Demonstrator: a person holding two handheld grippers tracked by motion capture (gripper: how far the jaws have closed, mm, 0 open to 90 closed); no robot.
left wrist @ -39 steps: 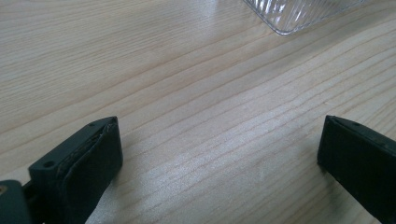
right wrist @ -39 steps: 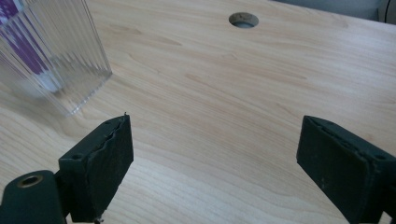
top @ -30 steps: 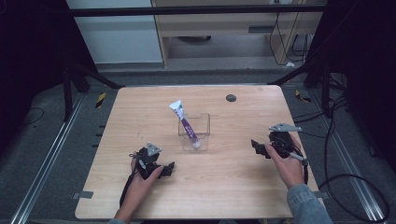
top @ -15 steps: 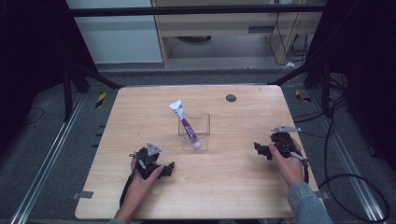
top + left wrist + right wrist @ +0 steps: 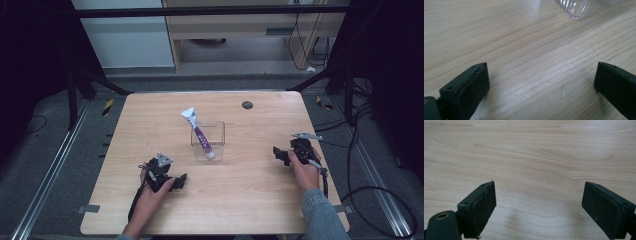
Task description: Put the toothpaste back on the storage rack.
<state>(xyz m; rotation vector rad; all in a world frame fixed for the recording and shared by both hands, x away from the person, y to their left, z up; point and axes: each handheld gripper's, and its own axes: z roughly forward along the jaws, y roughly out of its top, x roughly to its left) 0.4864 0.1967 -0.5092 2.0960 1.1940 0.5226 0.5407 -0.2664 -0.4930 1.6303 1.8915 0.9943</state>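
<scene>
A clear plastic container (image 5: 215, 134) stands at the table's middle with a white and purple tube (image 5: 196, 129) leaning in it, cap end down. My left gripper (image 5: 179, 181) rests low on the wood at the near left, jaws pointing right, open and empty. In the left gripper view its jaws (image 5: 541, 77) stand wide over bare wood, and a corner of the container (image 5: 584, 7) shows at the top. My right gripper (image 5: 278, 154) sits at the right side, jaws pointing left, open; the right gripper view has bare wood between its fingertips (image 5: 539, 195).
The wooden table (image 5: 250, 200) has a small dark round spot (image 5: 247, 104) near its far edge. Cables (image 5: 370, 195) trail over the floor on the right. A black frame (image 5: 215, 10) and cabinets stand beyond the far edge.
The right gripper has sunk a little toward the table top. The left hand, the container and the tube have kept still.
</scene>
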